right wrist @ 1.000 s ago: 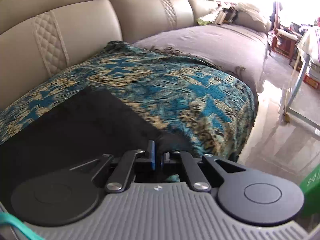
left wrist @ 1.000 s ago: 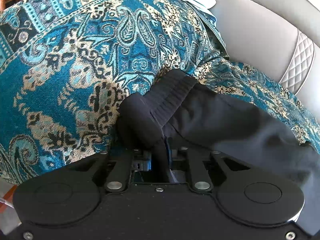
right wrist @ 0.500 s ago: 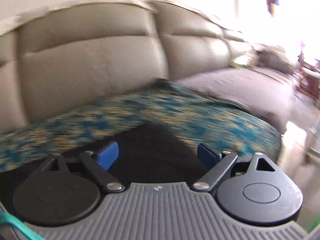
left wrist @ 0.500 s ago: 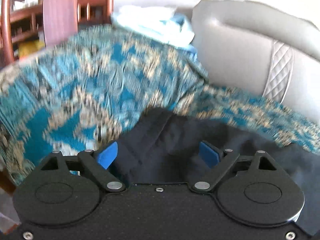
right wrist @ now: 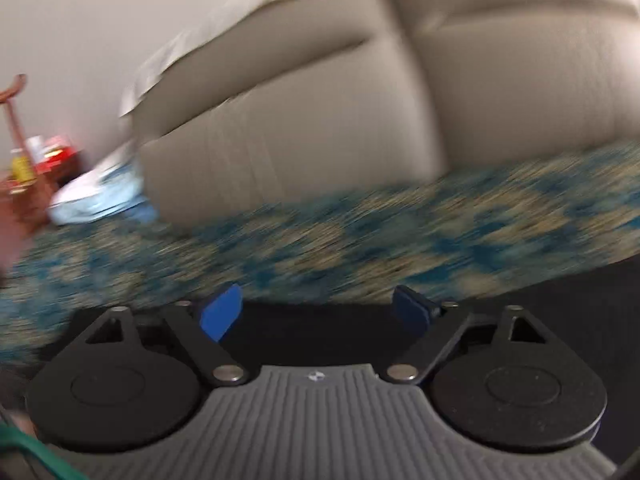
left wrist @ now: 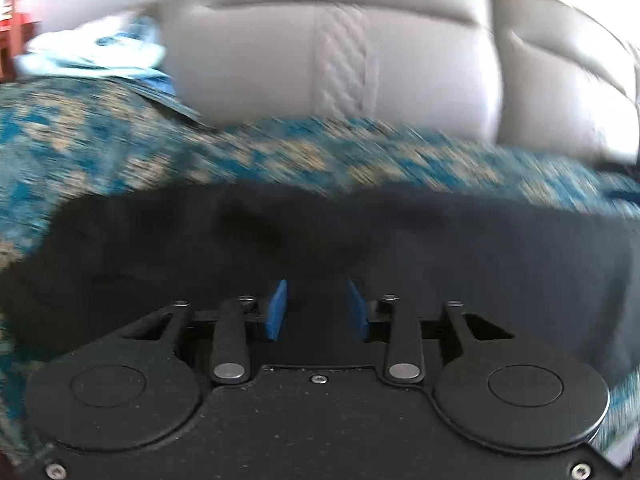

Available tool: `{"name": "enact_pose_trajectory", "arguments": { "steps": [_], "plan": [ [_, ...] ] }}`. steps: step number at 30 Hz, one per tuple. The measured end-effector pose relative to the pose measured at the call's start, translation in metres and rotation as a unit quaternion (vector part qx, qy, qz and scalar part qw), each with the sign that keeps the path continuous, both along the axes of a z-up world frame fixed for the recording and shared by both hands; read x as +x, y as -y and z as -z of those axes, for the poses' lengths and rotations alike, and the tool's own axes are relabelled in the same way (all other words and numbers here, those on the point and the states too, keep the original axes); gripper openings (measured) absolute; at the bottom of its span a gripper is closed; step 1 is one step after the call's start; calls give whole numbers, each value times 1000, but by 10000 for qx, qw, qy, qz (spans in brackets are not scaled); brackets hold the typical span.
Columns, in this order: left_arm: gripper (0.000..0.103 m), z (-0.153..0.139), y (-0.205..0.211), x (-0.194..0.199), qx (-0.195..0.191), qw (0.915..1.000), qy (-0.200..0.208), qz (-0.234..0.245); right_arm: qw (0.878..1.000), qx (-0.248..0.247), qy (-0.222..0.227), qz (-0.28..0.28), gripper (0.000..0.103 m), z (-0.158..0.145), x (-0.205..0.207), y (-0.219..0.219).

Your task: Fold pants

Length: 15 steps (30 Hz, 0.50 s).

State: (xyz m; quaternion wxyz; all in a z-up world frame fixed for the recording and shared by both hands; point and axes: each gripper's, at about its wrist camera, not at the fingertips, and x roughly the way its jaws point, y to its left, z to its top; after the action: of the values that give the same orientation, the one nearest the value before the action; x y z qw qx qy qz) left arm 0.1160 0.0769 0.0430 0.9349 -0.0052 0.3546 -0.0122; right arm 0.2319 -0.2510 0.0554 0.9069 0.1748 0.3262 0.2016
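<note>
Both tongs are empty. Left gripper [left wrist: 316,307] has its jaws half apart and they have just been closing, above the black pants [left wrist: 320,240], pinching nothing. Right gripper [right wrist: 318,312] stands wide apart, narrowing slightly. One pair of pants lies on one patterned teal blanket [left wrist: 280,152] covering the sofa [left wrist: 340,48]. Only the right wrist view shows a wooden shelf [right wrist: 24,168] at the left edge.

Soft daylight; heavy motion blur, fisheye-warped edges.
</note>
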Motion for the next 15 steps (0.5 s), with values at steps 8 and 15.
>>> {"name": "enact_pose_trajectory", "arguments": {
  "steps": [8, 15],
  "plan": [
    [81, 37, 41, -38, 412, 9970, 426, 493, 9873, 339, -1295, -861, 69, 9, 81, -89],
    [87, 41, 38, -36, 309, 9978, 410, 421, 9575, -534, -2614, -1099, 59, 27, 130, -172]
  ]
}}
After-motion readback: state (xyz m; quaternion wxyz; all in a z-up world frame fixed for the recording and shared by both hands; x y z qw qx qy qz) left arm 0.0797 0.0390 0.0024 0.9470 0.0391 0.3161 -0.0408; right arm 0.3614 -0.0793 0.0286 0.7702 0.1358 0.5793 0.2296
